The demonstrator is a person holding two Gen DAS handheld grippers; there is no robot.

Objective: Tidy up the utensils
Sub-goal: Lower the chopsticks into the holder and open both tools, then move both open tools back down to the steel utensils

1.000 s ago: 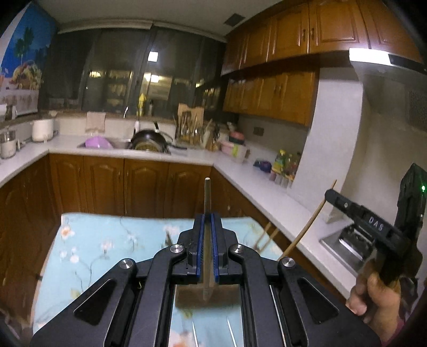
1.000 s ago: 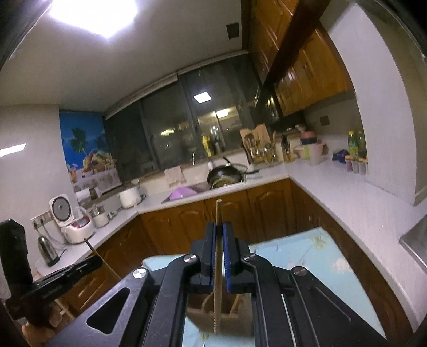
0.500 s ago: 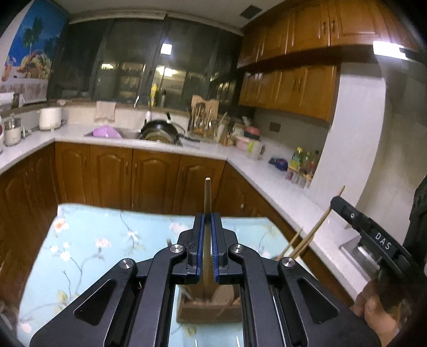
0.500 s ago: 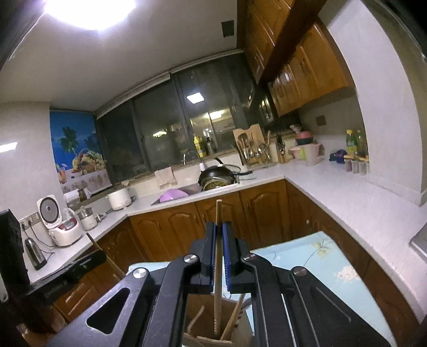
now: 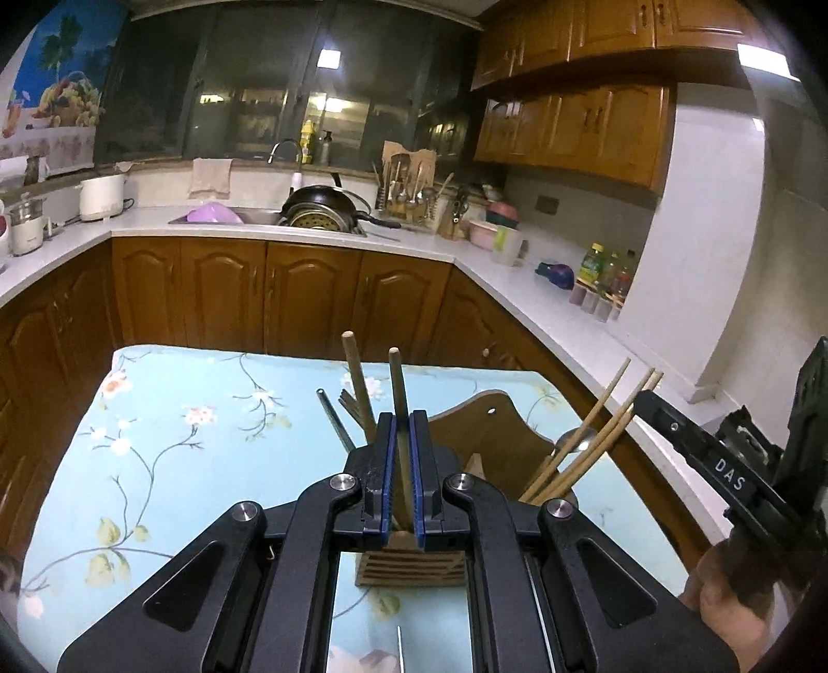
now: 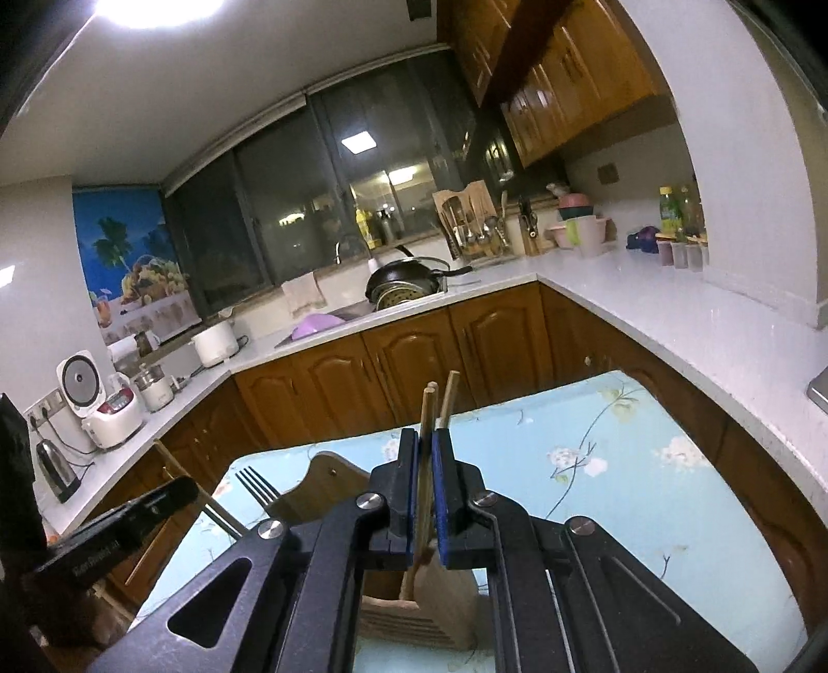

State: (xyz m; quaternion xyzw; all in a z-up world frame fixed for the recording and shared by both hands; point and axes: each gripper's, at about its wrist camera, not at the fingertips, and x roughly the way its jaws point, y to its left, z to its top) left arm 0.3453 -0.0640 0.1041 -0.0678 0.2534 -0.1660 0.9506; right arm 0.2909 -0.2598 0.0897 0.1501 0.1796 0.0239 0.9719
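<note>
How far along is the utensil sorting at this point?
Mostly done: a fork and several chopsticks already stand in the wooden holder. In hand: left gripper and right gripper each lowering a chopstick into it. Left: releasing both.

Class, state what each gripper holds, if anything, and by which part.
Left gripper clamps a wooden chopstick around mid-shaft; right gripper likewise holds a chopstick mid-shaft.

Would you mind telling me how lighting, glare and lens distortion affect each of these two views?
Left wrist view: dim and warm, the countertop bows with fisheye curve, ceiling lights reflect in the dark window, corners vignette black. Right wrist view: the ceiling lamp blows out to white at top, the window mirrors lights, edges bend strongly.
</note>
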